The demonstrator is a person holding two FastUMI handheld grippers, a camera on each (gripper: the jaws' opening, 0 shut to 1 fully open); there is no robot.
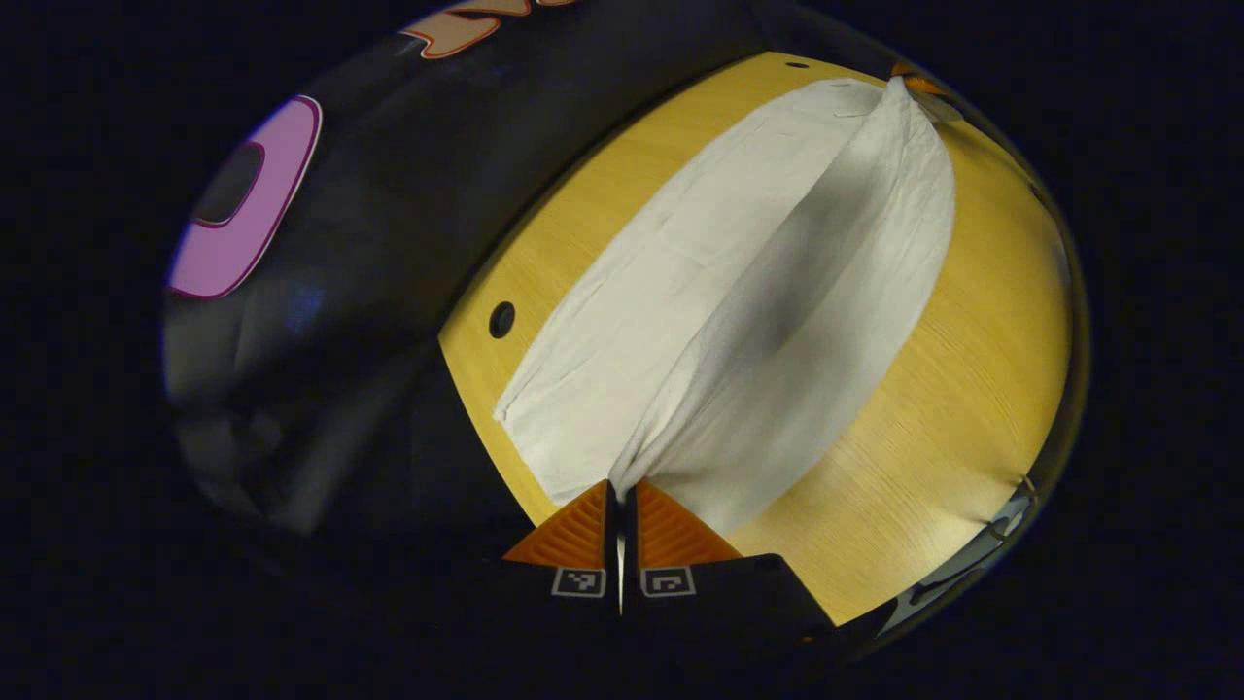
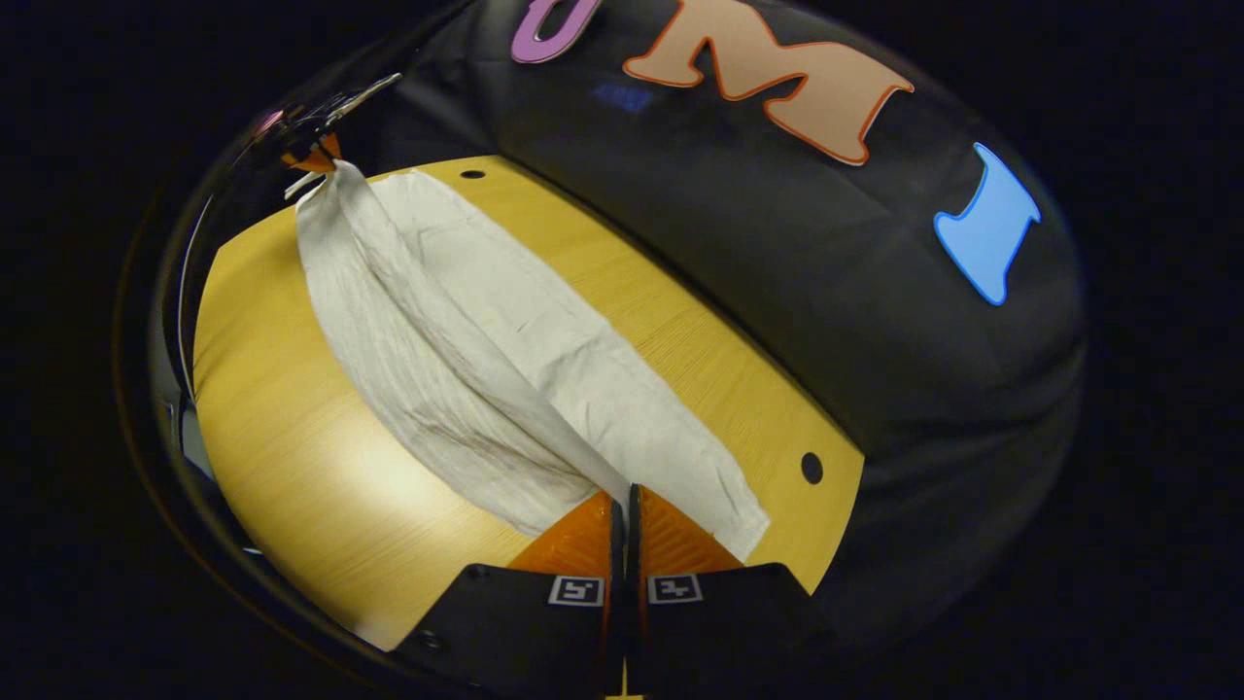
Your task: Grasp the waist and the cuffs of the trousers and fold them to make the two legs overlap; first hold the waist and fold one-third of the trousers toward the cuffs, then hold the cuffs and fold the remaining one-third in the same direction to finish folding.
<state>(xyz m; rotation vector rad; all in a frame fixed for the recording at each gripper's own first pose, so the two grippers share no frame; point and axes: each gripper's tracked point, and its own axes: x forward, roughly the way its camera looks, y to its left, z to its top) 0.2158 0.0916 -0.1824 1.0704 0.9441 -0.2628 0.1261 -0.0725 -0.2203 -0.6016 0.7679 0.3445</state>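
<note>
White trousers (image 1: 719,292) lie stretched across a yellow wooden table (image 1: 972,389). One leg rests flat on the table, the other is lifted along its length into a raised ridge. My left gripper (image 1: 622,491) is shut on one end of the lifted leg, the cloth pinched between its fingers. In the right gripper view my right gripper (image 2: 623,496) is shut on the opposite end of the trousers (image 2: 466,350). Far off at the upper left of that view the left gripper (image 2: 316,156) holds the other end. Which end is the waist I cannot tell.
The table (image 2: 292,467) has small dark holes (image 1: 501,319) (image 2: 812,468) near its far edge. The black cloth wall (image 2: 875,292) rises right behind that edge. Bare tabletop lies on the near side of the trousers.
</note>
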